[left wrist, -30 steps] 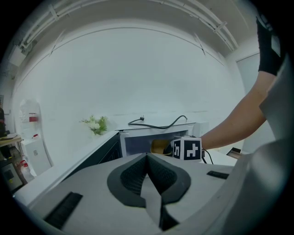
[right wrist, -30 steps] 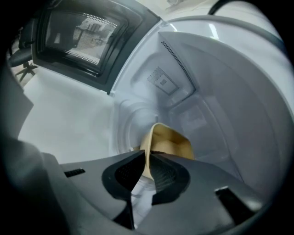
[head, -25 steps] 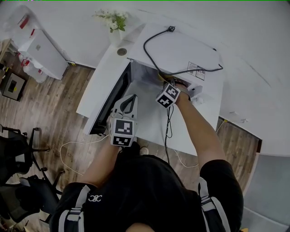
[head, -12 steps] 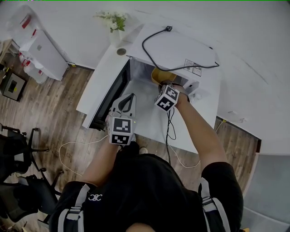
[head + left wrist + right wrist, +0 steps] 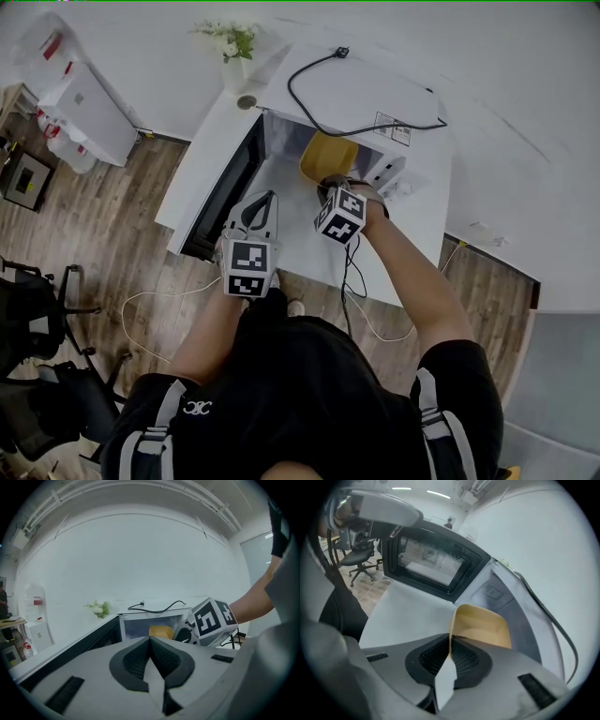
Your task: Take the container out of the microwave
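Container point(image 5: 480, 625) rim pinched in closing R hand-held gripper point(image 5: 450, 641); L hand-held gripper point(image 5: 150, 641) pressed together.

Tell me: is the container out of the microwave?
Nearly out: the yellow container, its rim between the closing jaws of the right gripper, shows at the mouth of the microwave.

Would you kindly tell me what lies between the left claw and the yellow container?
Nothing but bare white tabletop separates the left claw from the yellow container; the head view shows it.
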Tool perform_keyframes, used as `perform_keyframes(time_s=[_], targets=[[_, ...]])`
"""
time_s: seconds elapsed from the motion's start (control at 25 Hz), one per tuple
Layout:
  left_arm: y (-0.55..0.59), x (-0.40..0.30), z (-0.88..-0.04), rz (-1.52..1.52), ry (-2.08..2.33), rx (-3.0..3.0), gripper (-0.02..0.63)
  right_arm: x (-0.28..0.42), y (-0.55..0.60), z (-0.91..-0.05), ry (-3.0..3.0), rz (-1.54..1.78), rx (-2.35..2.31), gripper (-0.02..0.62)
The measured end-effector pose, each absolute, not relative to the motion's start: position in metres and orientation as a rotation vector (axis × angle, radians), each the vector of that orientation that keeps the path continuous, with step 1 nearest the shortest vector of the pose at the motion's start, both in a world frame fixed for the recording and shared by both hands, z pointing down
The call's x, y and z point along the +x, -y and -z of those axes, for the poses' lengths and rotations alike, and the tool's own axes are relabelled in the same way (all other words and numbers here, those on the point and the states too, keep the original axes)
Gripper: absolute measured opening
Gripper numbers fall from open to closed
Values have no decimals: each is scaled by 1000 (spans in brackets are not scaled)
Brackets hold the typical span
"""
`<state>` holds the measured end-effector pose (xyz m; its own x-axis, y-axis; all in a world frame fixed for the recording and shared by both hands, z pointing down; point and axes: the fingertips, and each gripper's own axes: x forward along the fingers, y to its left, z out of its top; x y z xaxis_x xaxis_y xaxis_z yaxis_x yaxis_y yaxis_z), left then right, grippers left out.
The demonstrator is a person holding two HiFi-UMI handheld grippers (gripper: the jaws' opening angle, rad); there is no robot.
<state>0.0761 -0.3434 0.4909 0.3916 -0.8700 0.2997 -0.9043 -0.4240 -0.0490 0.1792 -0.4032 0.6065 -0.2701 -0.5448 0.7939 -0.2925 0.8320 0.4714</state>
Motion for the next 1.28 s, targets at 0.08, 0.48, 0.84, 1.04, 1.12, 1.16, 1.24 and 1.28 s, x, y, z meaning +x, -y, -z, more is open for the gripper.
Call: perform_keyframes(time_s=[0.08,0.48,0.84,1.04,1.12,1.16,1.24,1.28], targets=[[340,77,-492,-428,1614,2514,14,179,393,-605,1882,276,618,21],[330,91,-492,-422,1591,2527,14,179,333,-587,1950,250,560,20],[328,112,-491,-424,1530,2574,14,205,279,-588,1944,187,586,20],[326,132,-490,-423,1460,2618,14,229,259,-588,1921,136,657,20],[326,142,-493,-432,1427,2629,14,240,253,-588,1906,121,680,20],[325,147,-495,-435,1409,2634,14,245,251,-588,1898,115,691,20],[324,157,-497,-433,1370,2652,14,254,245,-587,1884,105,712,20],[323,162,-498,-432,1351,2665,14,259,243,-586,1876,99,721,20]])
